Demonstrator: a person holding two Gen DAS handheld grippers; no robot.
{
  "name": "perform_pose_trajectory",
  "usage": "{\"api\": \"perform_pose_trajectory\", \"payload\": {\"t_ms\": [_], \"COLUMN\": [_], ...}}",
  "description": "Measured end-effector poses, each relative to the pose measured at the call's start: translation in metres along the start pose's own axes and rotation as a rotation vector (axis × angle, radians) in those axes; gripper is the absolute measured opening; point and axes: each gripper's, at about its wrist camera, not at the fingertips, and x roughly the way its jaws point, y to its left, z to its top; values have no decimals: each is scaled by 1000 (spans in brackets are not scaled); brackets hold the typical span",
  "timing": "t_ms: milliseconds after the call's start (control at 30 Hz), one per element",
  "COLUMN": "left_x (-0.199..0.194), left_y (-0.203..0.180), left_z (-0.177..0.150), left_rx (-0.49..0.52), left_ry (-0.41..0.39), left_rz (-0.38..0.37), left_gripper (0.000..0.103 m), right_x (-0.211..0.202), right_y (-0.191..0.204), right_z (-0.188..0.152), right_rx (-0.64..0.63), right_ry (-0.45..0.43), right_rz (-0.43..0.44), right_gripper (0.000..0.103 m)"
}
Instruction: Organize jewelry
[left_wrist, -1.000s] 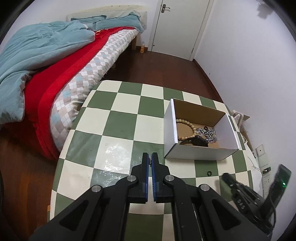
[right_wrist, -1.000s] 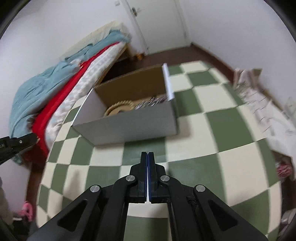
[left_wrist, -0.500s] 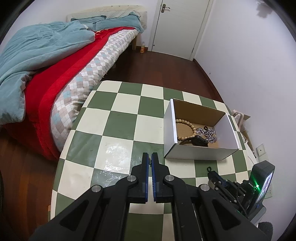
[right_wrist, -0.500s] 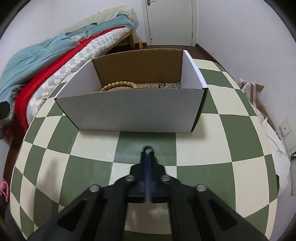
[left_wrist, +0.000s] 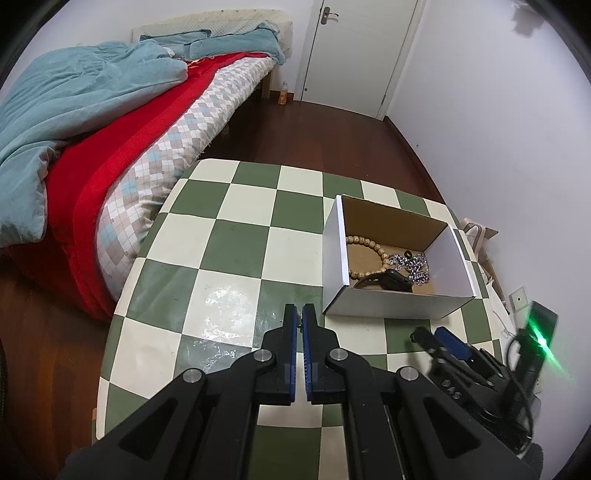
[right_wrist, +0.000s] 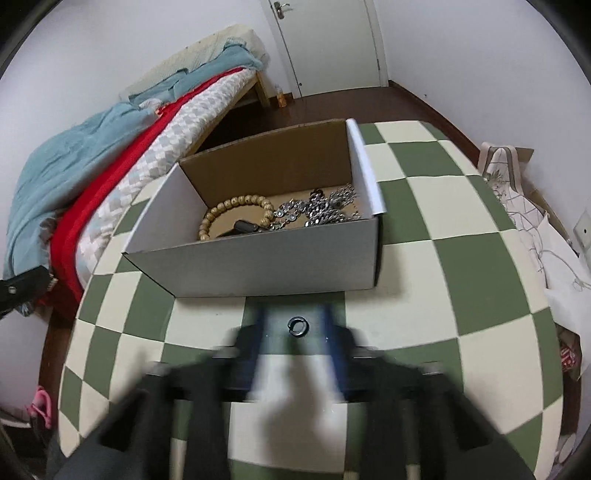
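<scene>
One small dark ring (right_wrist: 297, 326), round, w/ gap.

I am working in a home bedroom. A bed (left_wrist: 155, 122) stands to my left, with a crumpled teal duvet (left_wrist: 74, 92), a red blanket (left_wrist: 107, 155) and a diamond-patterned cover draped over its side. The floor (left_wrist: 314, 133) is dark wood, the walls plain white, and a white door (left_wrist: 354, 51) with a lever handle is shut in the far corner. Beside the bed stands a round tabletop (left_wrist: 236, 229) in green and cream checks, and a wall socket (left_wrist: 519, 301) sits low on my right.
</scene>
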Motion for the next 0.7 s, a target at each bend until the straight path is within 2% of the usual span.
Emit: {"api": "perform_pose_trajectory", "payload": {"t_ms": [100, 167, 233, 400, 567, 700], "left_x": [1, 1, 1, -1, -5, -4], "left_y": [3, 5, 5, 5, -6, -29], "left_z": [0, 0, 0, 1, 8, 33], "left_rx": [-4, -7, -8, -1, 2, 26], "left_ry": [1, 0, 0, -5, -7, -16], "left_rz": [4, 7, 8, 2, -36, -101], "left_gripper": [1, 1, 1, 1, 1, 1], "right_x": [15, 18, 19, 13, -39, -75], "right_y": [7, 13, 20, 19, 7, 5], "right_z": [-2, -5, -7, -9, 3, 34], "right_rx": [-37, -79, -126, -130, -32, 9], "right_ry": [36, 24, 12, -6, -87, -147], "right_rz": [-36, -76, -120, -113, -28, 46], "right_gripper": [43, 40, 13, 13, 13, 13]}}
